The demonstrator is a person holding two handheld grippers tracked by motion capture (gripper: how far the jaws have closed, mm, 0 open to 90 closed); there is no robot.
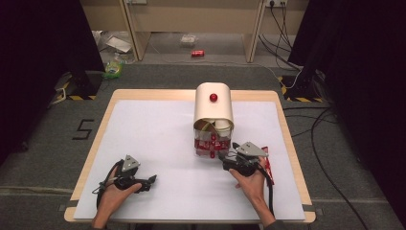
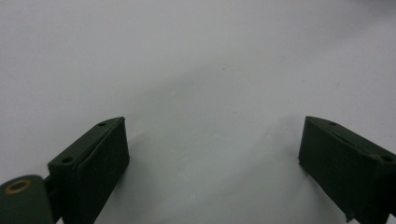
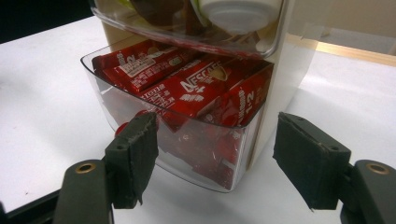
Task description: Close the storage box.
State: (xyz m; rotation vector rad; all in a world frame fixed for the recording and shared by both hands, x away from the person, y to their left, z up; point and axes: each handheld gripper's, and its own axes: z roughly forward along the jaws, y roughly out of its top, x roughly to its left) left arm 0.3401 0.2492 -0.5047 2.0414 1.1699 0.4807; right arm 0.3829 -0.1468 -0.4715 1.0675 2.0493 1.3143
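Note:
A cream rounded cabinet (image 1: 213, 110) with a red knob (image 1: 213, 97) on top stands at the middle back of the white mat (image 1: 158, 139). Its clear lower drawer (image 1: 209, 146) is pulled out and holds several red coffee sachets (image 3: 196, 86). My right gripper (image 1: 226, 156) sits just in front of that drawer, open; in the right gripper view its jaws (image 3: 219, 161) straddle the drawer's front corner (image 3: 205, 154) without pressing on it. A small red knob (image 3: 122, 128) shows beside one jaw. My left gripper (image 1: 151, 180) rests low on the mat at the front left, open (image 2: 212, 154) and empty.
A red packet (image 1: 267, 165) lies on the mat beside my right hand. The upper clear drawer (image 3: 154, 35) holds a white cup (image 3: 238, 14). The wooden table edge (image 1: 103, 124) frames the mat. On the floor behind are a red can (image 1: 197, 53), cables (image 1: 330, 120) and black stands.

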